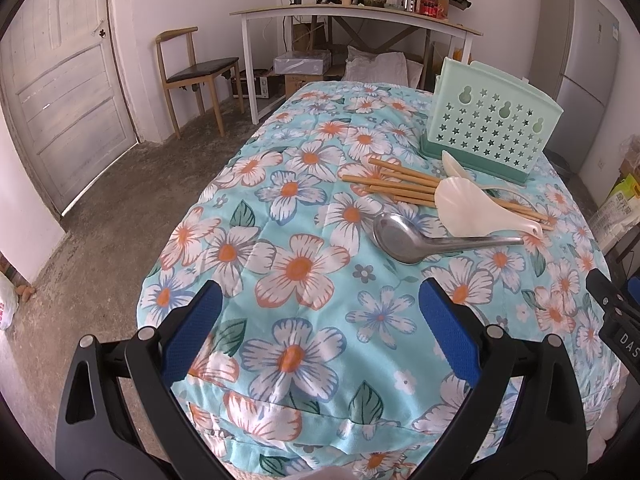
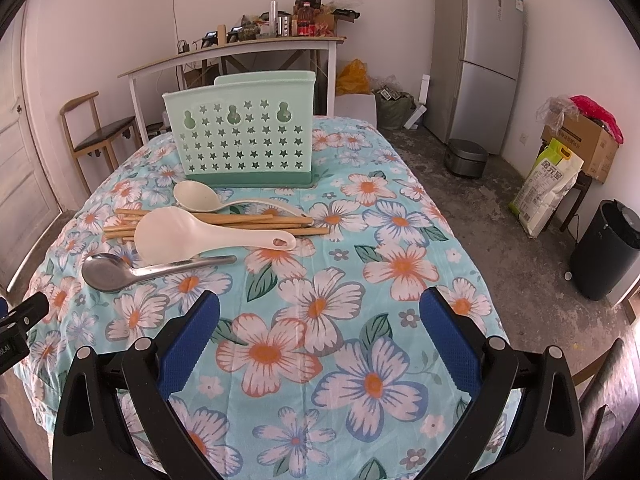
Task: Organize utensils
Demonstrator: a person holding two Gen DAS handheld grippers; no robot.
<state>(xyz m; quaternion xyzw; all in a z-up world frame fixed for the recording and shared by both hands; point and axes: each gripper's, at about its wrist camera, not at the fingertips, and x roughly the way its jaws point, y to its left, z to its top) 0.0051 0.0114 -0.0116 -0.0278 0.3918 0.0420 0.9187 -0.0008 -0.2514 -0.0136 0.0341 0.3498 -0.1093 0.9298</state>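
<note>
Both tongs, left (image 1: 320, 344) and right (image 2: 320, 344), gaping empty over bench (image 2: 400, 360); steel spoon (image 2: 120, 270) at 10 o'clock best pinched mid-handle, then lifted toward holder (image 2: 244, 140).

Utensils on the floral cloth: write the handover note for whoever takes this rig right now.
Left tool: open, empty, hovering over the near end of the floral tablecloth.
Right tool: open, empty, also at the near end.
Green utensil holder: upright at the far side; nothing shows above its rim.
In front of it, loose on the cloth: small white spoon, bamboo chopsticks in a heap, white rice paddle lying across them, metal spoon nearest the tools.
Done: nothing visibly sorted.
Left: every utensil must go into the holder.
</note>
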